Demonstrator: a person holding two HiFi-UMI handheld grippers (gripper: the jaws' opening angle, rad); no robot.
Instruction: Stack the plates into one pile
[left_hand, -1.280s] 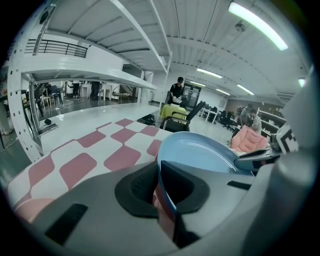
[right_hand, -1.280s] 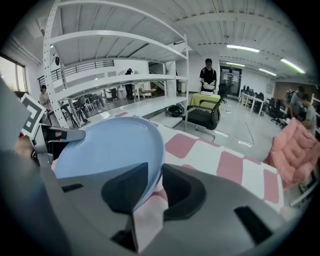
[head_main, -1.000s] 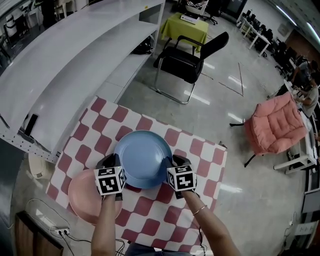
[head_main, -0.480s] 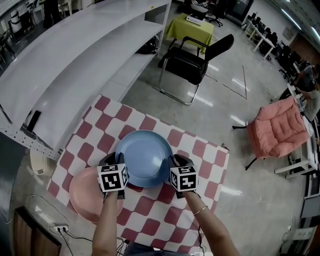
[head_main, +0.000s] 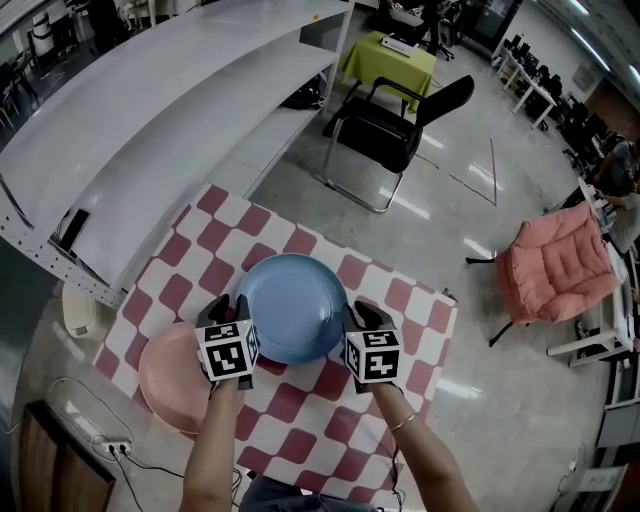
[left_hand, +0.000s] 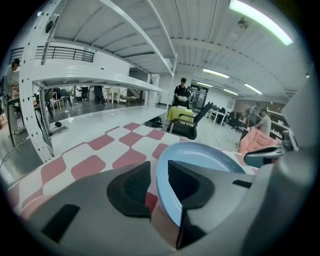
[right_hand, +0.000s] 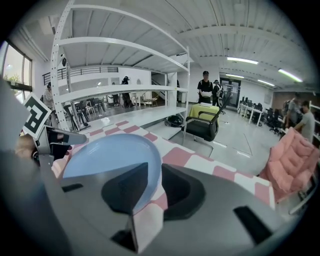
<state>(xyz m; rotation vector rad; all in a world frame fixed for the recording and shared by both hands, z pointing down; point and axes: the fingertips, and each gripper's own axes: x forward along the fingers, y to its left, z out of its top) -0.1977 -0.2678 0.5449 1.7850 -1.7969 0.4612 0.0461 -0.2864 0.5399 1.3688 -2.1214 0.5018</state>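
1. The round pink plate (head_main: 168, 378) is lying at the lower left of the head view on the red-and-white checked tablecloth (head_main: 300, 425). It is probably serving as the base of the pile.
2. The left gripper (head_main: 233, 308) has just been opening its jaws. They are standing released, with the rim of the round blue plate (head_main: 290, 305) running between them and a gap beside one pad.
3. The blue plate is sitting mid-frame, near the pink one.
4. The right gripper (head_main: 357, 316) is clenching the plate's opposite rim.
5. The step in hand appears to be moving blue onto pink. The next move is calling for a firm hold and a level swing toward the lower left.
6. The left gripper and forearm are covering part of the pink plate, so they are standing in the way. The black office chair (head_main: 395, 125) and the pink cushioned chair (head_main: 555, 262) are standing well apart from the table.
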